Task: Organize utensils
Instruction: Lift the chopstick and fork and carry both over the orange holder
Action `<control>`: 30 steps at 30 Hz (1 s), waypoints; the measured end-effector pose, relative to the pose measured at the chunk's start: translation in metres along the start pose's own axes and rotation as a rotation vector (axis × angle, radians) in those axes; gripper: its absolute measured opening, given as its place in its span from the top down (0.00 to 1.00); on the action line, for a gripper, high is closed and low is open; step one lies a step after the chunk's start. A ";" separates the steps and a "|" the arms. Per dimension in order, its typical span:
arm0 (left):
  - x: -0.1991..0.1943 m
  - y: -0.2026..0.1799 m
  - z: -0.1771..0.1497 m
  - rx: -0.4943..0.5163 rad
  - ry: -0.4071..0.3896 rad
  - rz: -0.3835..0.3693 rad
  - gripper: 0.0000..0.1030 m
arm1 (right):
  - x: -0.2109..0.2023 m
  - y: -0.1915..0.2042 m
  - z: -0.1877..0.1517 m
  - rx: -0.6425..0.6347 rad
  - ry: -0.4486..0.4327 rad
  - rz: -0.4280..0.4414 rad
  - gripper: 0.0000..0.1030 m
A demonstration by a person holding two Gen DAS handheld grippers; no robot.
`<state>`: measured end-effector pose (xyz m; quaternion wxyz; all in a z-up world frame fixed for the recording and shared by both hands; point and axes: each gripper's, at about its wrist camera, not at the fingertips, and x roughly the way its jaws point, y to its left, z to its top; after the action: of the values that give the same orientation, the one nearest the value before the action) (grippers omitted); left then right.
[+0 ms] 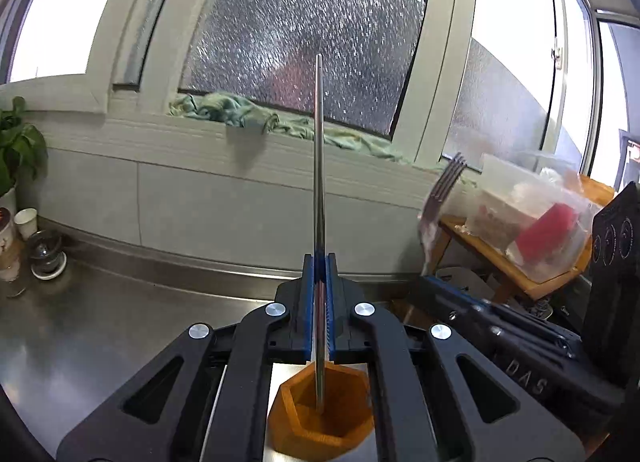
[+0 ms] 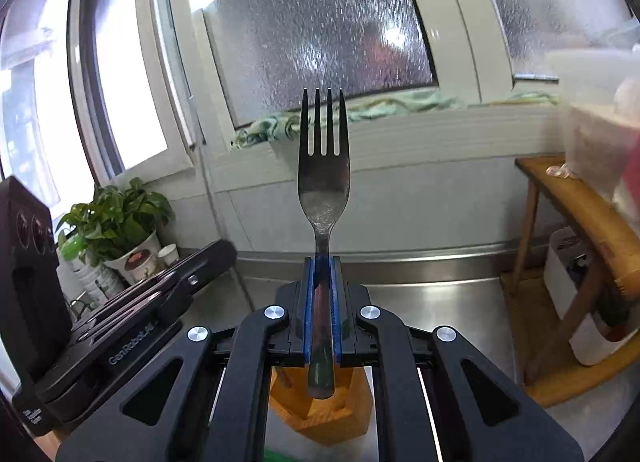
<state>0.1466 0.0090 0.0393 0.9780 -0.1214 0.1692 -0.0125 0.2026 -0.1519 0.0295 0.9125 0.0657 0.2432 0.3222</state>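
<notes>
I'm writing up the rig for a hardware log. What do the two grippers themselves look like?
Both match: the left gripper and right gripper have black linkage arms with triangular cutouts, round silver pivot caps and blue finger pads. The left gripper's body reads "GenRobot.AI" in white lettering. No cables or sleeves show.

Both wrist views face the window (close, low), sharing it.

Black linkages, blue-lined jaws, silver screws

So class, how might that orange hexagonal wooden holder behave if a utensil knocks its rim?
The orange hexagonal wooden holder looks squat with thick walls, so it probably resists tipping. It sits on smooth steel counter, so it may slide instead. The tall thin metal utensil standing inside could lever it slightly.
</notes>
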 end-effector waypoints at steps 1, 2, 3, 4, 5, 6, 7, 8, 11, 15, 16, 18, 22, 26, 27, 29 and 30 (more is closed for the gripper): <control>0.003 0.001 -0.003 0.003 0.006 -0.001 0.97 | 0.001 0.000 -0.003 -0.002 0.003 0.004 0.93; 0.006 0.002 -0.006 0.004 0.012 0.000 0.97 | 0.004 -0.001 -0.006 -0.003 0.007 0.009 0.93; 0.009 0.002 -0.009 0.003 0.018 -0.002 0.97 | 0.006 -0.002 -0.009 -0.002 0.014 0.012 0.93; 0.011 0.003 -0.012 0.004 0.025 -0.005 0.97 | 0.008 -0.004 -0.011 0.000 0.019 0.015 0.93; 0.012 0.003 -0.015 0.007 0.032 -0.006 0.97 | 0.010 -0.005 -0.013 0.002 0.027 0.018 0.93; 0.014 0.004 -0.018 0.011 0.040 -0.004 0.97 | 0.013 -0.007 -0.015 0.006 0.037 0.018 0.93; 0.016 0.005 -0.020 0.009 0.047 -0.005 0.97 | 0.016 -0.009 -0.017 0.010 0.045 0.018 0.93; 0.018 0.006 -0.023 0.006 0.056 -0.004 0.97 | 0.019 -0.010 -0.021 0.016 0.056 0.020 0.93; 0.022 0.009 -0.032 0.006 0.078 0.000 0.97 | 0.025 -0.014 -0.031 0.031 0.085 0.029 0.93; 0.025 0.014 -0.041 0.000 0.105 -0.012 0.96 | 0.030 -0.018 -0.041 0.031 0.116 0.031 0.93; 0.026 0.014 -0.043 0.002 0.114 -0.015 0.96 | 0.030 -0.018 -0.043 0.034 0.122 0.032 0.93; 0.029 0.014 -0.045 0.005 0.126 -0.017 0.96 | 0.032 -0.020 -0.046 0.037 0.130 0.030 0.93; 0.031 0.017 -0.051 -0.002 0.147 -0.019 0.96 | 0.034 -0.021 -0.051 0.042 0.146 0.021 0.92; 0.033 0.018 -0.055 -0.007 0.170 -0.020 0.96 | 0.037 -0.022 -0.054 0.051 0.163 0.021 0.92; 0.034 0.018 -0.057 -0.009 0.180 -0.020 0.96 | 0.038 -0.022 -0.055 0.052 0.167 0.020 0.92; 0.035 0.019 -0.059 -0.012 0.188 -0.019 0.96 | 0.039 -0.022 -0.057 0.052 0.178 0.018 0.92; 0.035 0.020 -0.060 -0.013 0.191 -0.019 0.96 | 0.038 -0.022 -0.057 0.054 0.172 0.019 0.90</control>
<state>0.1590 0.0118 -0.0314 0.9564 -0.1277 0.2608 -0.0323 0.2129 -0.1474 -0.0414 0.8832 0.0647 0.3285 0.3284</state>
